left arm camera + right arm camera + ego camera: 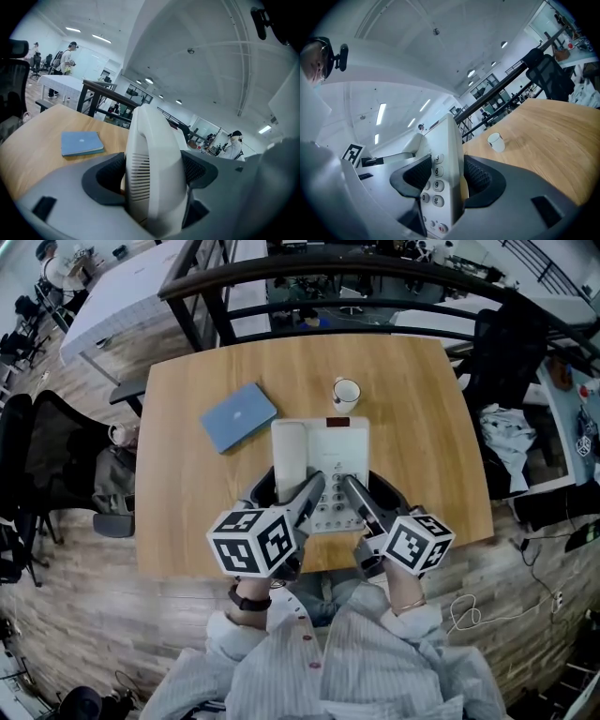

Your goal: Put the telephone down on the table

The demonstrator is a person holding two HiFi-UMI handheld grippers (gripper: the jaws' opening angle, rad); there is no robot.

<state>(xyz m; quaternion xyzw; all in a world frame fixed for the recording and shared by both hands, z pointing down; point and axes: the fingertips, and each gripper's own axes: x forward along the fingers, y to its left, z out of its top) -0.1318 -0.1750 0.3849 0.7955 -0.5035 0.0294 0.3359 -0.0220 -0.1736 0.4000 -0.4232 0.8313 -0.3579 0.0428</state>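
Two grippers hold one white telephone (319,460) over the near half of the wooden desk (187,521). The telephone faces up, with its near end in the grippers. I cannot tell if its far end touches the desk.

The handset (290,460) lies in its place on the left side of the telephone. It is smooth and white, and the end by the gripper has rows of thin slots. The right side has round pale buttons (436,171). You can read 3, 6, 9, 0 and # on them, and low down there is a small red one. A little dark window (338,423) sits at the top of the telephone.

The left gripper (314,486) is closed tight on the handset end, with one dark pad on each side of it. The right gripper (349,486) is closed tight on the edge with the buttons. One pad is on the button face and one is on the back.

One white cup (346,392) stands on the desk just past the far end of the telephone, not touching it. I cannot tell what is in it. A blue book (238,416) lies flat to the left of the telephone, near its far corner. A black chair (47,456) stands on the floor to the left of the desk.
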